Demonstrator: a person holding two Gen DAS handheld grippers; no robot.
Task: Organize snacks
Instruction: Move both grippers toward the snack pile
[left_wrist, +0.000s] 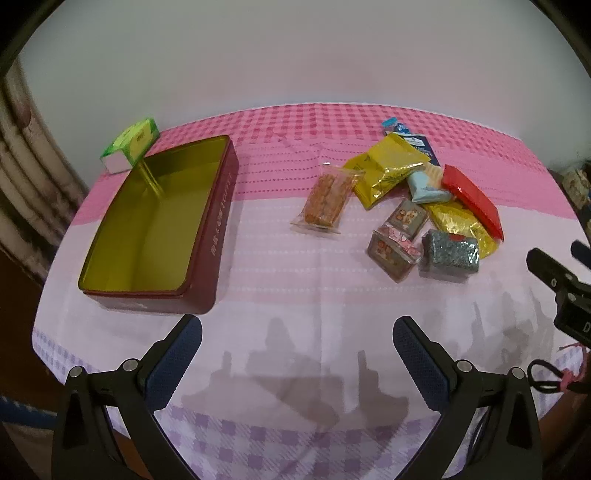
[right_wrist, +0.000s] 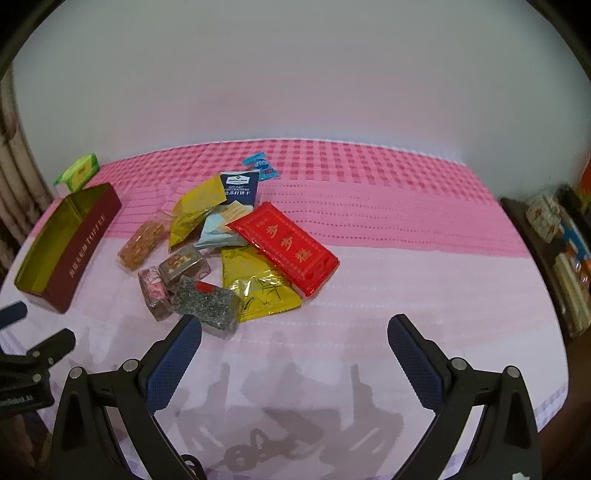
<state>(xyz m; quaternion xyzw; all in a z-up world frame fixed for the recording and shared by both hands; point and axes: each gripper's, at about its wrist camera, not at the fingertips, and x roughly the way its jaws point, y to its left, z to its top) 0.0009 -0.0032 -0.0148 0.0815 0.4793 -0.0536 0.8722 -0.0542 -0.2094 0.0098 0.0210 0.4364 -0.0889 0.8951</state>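
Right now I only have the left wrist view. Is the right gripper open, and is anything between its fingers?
Observer: The right gripper is open. Only bare tablecloth shows between its fingers.
Operator: Which snack is closest to it?
Observer: The grey-speckled packet, just beyond the finger on the picture's left. I can't tell whether they touch.
Operator: The red packet looks plain to me. Any marking?
Observer: Yes, the red packet has gold characters across its top face.
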